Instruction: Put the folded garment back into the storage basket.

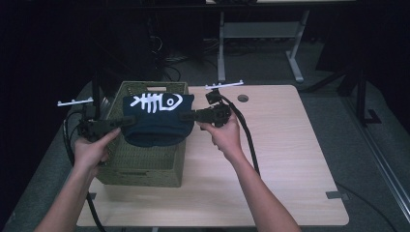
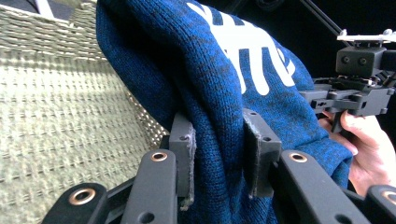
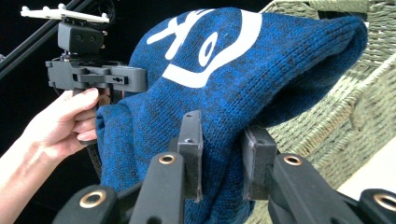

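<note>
Holding the blue knit hat (image 1: 157, 121) stretched above the woven basket (image 1: 145, 164) — left gripper (image 1: 116, 123) pinching one edge, right gripper (image 1: 189, 116) pinching the other. Likely the placing step. Next: lowering both together into the basket, then opening the jaws.

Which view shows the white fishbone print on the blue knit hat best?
High view: the whole white fishbone print faces the camera. The left gripper view and right gripper view each catch part of it, skewed.
</note>
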The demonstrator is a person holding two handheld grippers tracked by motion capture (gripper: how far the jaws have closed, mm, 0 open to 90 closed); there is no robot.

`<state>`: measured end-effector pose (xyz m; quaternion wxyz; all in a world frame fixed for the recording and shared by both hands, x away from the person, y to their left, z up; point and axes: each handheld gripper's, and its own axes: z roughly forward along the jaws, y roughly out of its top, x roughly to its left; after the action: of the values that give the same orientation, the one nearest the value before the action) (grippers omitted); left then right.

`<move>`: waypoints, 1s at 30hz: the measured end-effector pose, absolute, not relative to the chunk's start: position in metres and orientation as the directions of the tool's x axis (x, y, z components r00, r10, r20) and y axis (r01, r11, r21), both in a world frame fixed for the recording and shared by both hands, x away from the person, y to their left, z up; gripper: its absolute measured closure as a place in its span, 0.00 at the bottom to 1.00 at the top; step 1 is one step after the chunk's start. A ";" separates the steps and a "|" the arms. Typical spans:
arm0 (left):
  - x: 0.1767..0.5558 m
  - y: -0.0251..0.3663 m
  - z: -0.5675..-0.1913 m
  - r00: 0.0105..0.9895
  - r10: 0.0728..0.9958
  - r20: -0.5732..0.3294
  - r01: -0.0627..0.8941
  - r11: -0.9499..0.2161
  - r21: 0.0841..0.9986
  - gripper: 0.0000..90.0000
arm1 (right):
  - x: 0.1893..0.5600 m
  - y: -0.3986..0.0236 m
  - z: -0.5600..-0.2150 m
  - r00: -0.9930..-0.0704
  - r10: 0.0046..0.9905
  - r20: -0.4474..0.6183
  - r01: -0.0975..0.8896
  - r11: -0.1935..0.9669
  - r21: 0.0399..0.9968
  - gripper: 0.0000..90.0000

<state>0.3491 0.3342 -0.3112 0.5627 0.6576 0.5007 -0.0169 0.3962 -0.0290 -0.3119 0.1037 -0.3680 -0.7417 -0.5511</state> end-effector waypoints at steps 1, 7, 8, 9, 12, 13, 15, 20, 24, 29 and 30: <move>0.349 0.336 -0.312 0.498 0.641 -0.584 0.676 0.135 0.724 0.76 | 0.397 -0.027 -0.312 -0.708 0.432 0.559 0.661 0.124 0.740 0.81; 0.349 0.346 -0.314 0.481 0.652 -0.586 0.679 0.145 0.719 0.76 | 0.399 -0.013 -0.314 -0.708 0.431 0.559 0.662 0.131 0.738 0.81; 0.348 0.351 -0.315 0.471 0.658 -0.588 0.683 0.151 0.715 0.76 | 0.399 -0.010 -0.315 -0.710 0.431 0.557 0.660 0.133 0.739 0.81; 0.348 0.353 -0.316 0.468 0.661 -0.586 0.681 0.152 0.716 0.76 | 0.399 -0.007 -0.315 -0.708 0.431 0.560 0.664 0.134 0.736 0.81; 0.346 0.360 -0.318 0.454 0.669 -0.588 0.684 0.161 0.712 0.76 | 0.400 0.002 -0.319 -0.707 0.428 0.563 0.666 0.136 0.733 0.81; 0.346 0.360 -0.318 0.454 0.669 -0.588 0.684 0.161 0.712 0.76 | 0.400 0.005 -0.320 -0.709 0.427 0.561 0.664 0.137 0.735 0.81; 0.345 0.366 -0.320 0.440 0.681 -0.586 0.686 0.167 0.709 0.76 | 0.400 0.010 -0.322 -0.709 0.426 0.562 0.666 0.142 0.732 0.81; 0.345 0.374 -0.325 0.419 0.691 -0.589 0.694 0.174 0.699 0.76 | 0.402 0.020 -0.328 -0.703 0.423 0.571 0.675 0.147 0.723 0.81; 0.346 0.379 -0.329 0.408 0.696 -0.590 0.698 0.178 0.693 0.76 | 0.404 0.026 -0.333 -0.703 0.422 0.573 0.677 0.150 0.721 0.81; 0.349 0.385 -0.335 0.394 0.702 -0.593 0.706 0.183 0.684 0.75 | 0.406 0.032 -0.339 -0.697 0.421 0.580 0.684 0.147 0.715 0.81; 0.349 0.386 -0.336 0.389 0.706 -0.592 0.709 0.181 0.682 0.75 | 0.407 0.033 -0.340 -0.695 0.422 0.582 0.686 0.146 0.713 0.81</move>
<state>0.3493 0.3861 -0.3361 0.5339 0.6399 0.5527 -0.0013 0.4066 0.0335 -0.3400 0.1226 -0.3709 -0.7470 -0.5380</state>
